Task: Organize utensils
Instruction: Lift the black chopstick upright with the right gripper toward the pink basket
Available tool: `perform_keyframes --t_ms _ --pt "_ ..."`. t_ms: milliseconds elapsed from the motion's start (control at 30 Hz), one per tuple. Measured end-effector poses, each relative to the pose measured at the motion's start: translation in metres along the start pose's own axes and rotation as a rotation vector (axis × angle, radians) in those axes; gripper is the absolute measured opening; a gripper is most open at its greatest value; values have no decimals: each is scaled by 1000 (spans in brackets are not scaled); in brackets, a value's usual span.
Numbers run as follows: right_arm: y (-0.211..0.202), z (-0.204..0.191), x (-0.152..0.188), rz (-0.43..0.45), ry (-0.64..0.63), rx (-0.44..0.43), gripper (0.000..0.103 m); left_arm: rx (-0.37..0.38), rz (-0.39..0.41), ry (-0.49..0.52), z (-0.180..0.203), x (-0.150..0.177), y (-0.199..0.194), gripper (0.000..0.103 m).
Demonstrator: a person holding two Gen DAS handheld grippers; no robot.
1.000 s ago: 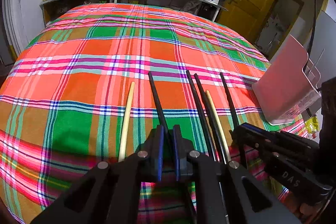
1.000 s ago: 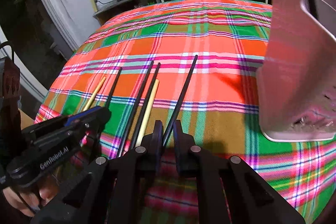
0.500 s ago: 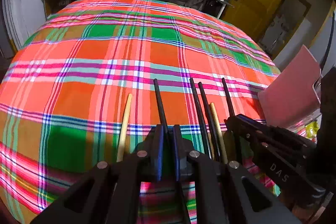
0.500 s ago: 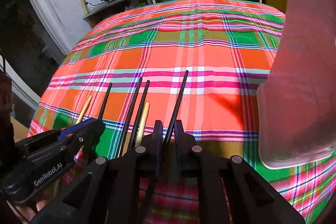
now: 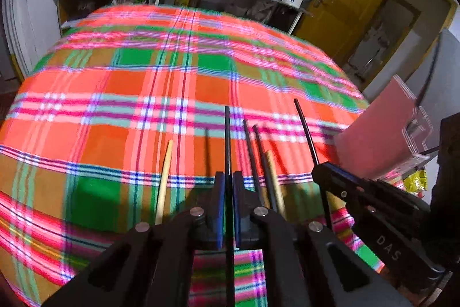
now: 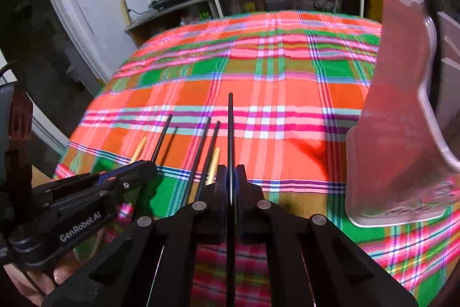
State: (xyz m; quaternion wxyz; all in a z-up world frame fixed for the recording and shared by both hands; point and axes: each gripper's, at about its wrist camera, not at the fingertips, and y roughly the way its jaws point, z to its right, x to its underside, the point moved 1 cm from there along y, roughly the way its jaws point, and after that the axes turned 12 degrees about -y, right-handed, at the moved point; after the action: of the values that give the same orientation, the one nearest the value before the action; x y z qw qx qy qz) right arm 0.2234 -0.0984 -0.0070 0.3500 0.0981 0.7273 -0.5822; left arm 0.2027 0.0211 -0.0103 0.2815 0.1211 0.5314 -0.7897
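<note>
Table: I had the bright orange, green and pink plaid tablecloth filling both views, with nothing on it but chopsticks and the holder.
Holder: the pale pink plastic utensil holder stood upright at 3 o'clock of my right gripper; I could not see into it, though a dark thin stick seemed to rise from it in the left view.
Progress: I judged the job barely begun, since most chopsticks were not yet in the holder.
Left on cloth: two black chopsticks and a tan wooden chopstick lay together between my grippers; another tan wooden chopstick lay at 10 o'clock of my left one.
Left gripper: I had it clamped on a thin black chopstick, pointing steeply down and forward, the stick raised off the cloth above its shadow.
Right gripper: it was clamped likewise on its own black chopstick, tip toward 12 o'clock, tilted down the same way.
</note>
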Motion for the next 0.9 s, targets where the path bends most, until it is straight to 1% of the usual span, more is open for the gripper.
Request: perform_keyframes --t_ms 200,367,667,900 --pt "-33 -3 -7 70 -11 -13 5 39 68 19 13 -7 -42 6" --pt "-68 -4 -10 141 -17 -15 5 64 114 41 23 -9 -73 6" --pt "-120 -2 -7 235 -13 -8 5 96 175 87 46 -8 -114 6" --pt "-150 5 0 286 3 4 5 125 196 114 61 -8 -132 6"
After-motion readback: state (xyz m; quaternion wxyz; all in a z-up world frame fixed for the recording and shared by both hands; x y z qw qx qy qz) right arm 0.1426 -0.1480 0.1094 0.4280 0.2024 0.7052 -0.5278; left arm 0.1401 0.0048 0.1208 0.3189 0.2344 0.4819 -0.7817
